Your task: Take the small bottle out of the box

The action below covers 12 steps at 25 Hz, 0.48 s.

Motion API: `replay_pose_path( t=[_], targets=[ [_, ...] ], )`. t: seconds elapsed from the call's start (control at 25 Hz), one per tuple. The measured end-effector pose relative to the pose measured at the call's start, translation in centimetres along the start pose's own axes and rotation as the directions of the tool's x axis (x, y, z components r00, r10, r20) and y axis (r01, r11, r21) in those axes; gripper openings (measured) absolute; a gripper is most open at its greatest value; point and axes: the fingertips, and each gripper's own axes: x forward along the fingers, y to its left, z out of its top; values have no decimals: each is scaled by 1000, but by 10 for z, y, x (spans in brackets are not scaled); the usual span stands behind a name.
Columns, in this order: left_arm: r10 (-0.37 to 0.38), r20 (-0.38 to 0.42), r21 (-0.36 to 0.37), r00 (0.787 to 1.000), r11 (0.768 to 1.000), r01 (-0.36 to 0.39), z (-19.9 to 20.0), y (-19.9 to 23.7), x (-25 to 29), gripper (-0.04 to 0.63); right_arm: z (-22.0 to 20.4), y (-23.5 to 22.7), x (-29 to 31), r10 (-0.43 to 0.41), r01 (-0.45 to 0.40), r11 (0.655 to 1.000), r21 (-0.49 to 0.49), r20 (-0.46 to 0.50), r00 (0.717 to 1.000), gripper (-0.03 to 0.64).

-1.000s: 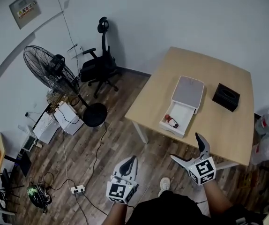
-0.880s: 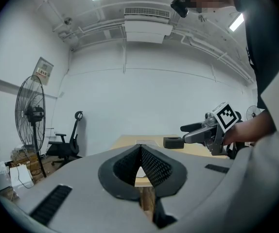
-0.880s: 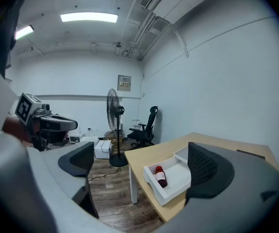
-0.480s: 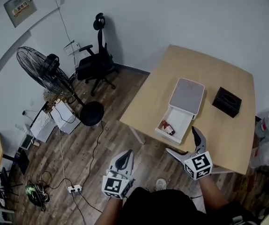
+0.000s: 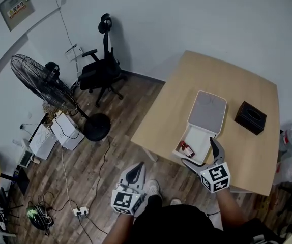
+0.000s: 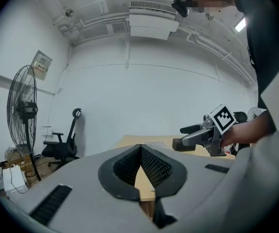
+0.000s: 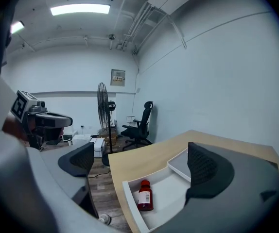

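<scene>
A pale wooden desk (image 5: 247, 85) carries a white box (image 5: 198, 139), open, its lid folded back on the far side; the right tool (image 5: 200, 153) hovers at the box's near edge, jaws spread wide with nothing gripped; the left tool (image 5: 135, 171) hangs off the desk above the floor, jaws pressed together; the small bottle (image 5: 187, 149), red, sits inside the box's near left corner.

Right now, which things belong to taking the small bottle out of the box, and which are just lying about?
Job: small red bottle with white label, open white box, open right gripper.
Lying about: black rectangular box, black office chair, standing fan.
</scene>
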Motion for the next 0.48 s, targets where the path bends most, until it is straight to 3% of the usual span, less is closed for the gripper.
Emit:
replay_pose_path(
  t=[0.28, 0.48],
  targets=[
    [-59, -5, -6, 998, 998, 59, 2, 38, 47, 15, -25, -28, 50, -43, 47, 998, 30, -130, 991, 586],
    [-78, -17, -29, 997, 997, 77, -1, 68, 64, 15, -67, -40, 76, -68, 81, 996, 33, -281, 957, 583]
  ],
)
